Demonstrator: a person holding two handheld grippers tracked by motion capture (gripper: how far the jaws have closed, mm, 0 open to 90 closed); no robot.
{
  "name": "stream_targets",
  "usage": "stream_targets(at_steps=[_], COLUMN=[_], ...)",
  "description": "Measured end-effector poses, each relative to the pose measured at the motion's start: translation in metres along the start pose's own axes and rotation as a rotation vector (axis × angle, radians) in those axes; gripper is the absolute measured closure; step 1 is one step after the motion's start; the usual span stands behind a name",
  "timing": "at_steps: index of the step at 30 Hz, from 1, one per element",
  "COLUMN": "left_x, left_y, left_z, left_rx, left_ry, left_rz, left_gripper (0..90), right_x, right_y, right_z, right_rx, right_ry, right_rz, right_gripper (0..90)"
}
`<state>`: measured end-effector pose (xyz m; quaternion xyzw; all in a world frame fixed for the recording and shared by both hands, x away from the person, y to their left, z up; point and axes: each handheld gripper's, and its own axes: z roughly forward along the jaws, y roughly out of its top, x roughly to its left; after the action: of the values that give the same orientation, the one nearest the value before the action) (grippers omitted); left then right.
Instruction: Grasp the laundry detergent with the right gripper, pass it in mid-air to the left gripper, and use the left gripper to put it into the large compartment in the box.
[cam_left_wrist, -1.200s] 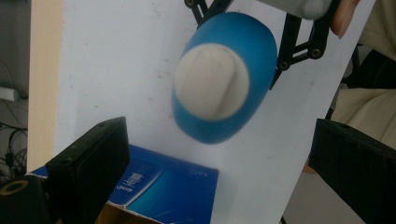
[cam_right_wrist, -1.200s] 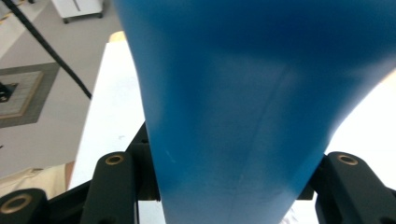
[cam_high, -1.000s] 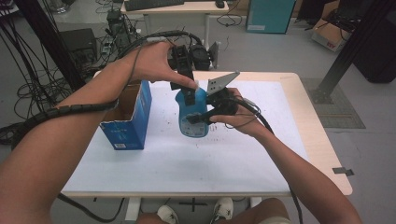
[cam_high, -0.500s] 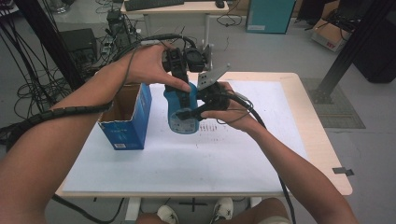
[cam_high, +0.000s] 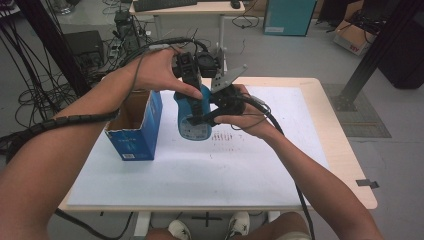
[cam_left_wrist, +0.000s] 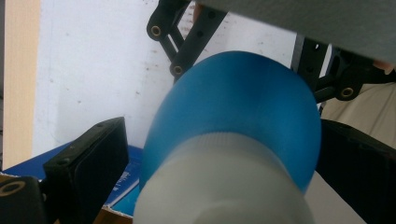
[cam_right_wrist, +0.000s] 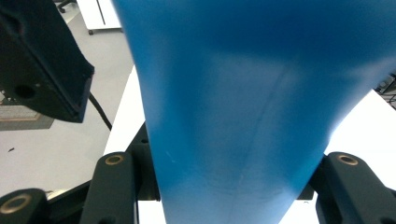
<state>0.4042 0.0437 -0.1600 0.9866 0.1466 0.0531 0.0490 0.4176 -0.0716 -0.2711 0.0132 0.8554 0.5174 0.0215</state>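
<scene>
I have a blue tube (cam_high: 192, 120) with a white cap held up in the air above the white table (cam_high: 210, 170), between my two grippers, roughly over the table's far middle. In the left gripper view the tube (cam_left_wrist: 243, 107) points toward the camera cap first, the white cap (cam_left_wrist: 219, 186) low in the frame and the blue body widening beyond it. My right gripper (cam_high: 207, 116) comes in from the right and its jaws are clamped on the tube's body; in the right gripper view the blue surface (cam_right_wrist: 252, 102) runs down between the two black jaws, which press on it from both sides. My left gripper (cam_high: 192, 82) sits at the tube's upper end, under my left hand (cam_high: 155, 70). Its jaws stand on either side of the cap end in the left gripper view, and there is a gap between the left-hand jaw and the tube, so I cannot tell whether they grip it. Just beside the tube, to the left on the table, stands an open blue cardboard box (cam_high: 137, 132). Beyond the table I see a desk (cam_high: 190, 7) and loose cables on the floor (cam_high: 40, 95).
</scene>
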Motion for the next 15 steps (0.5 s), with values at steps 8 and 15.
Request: stream_targets(at_steps=[8,15], left_x=[-0.0006,-0.0011], left_y=[0.0002,-0.0005], left_z=[0.0006,-0.0015], left_rx=[0.005,-0.003], left_ry=[0.001,0.006], left_rz=[0.005,0.005], left_gripper=[5.1,5.2], right_x=[0.0031,-0.0001], right_y=[0.0021,0.0020], right_z=[0.0028,0.0025], right_rx=[-0.008,-0.001], right_ry=[0.020,0.009], right_rz=[0.024,-0.017], right_gripper=[44.1,44.1])
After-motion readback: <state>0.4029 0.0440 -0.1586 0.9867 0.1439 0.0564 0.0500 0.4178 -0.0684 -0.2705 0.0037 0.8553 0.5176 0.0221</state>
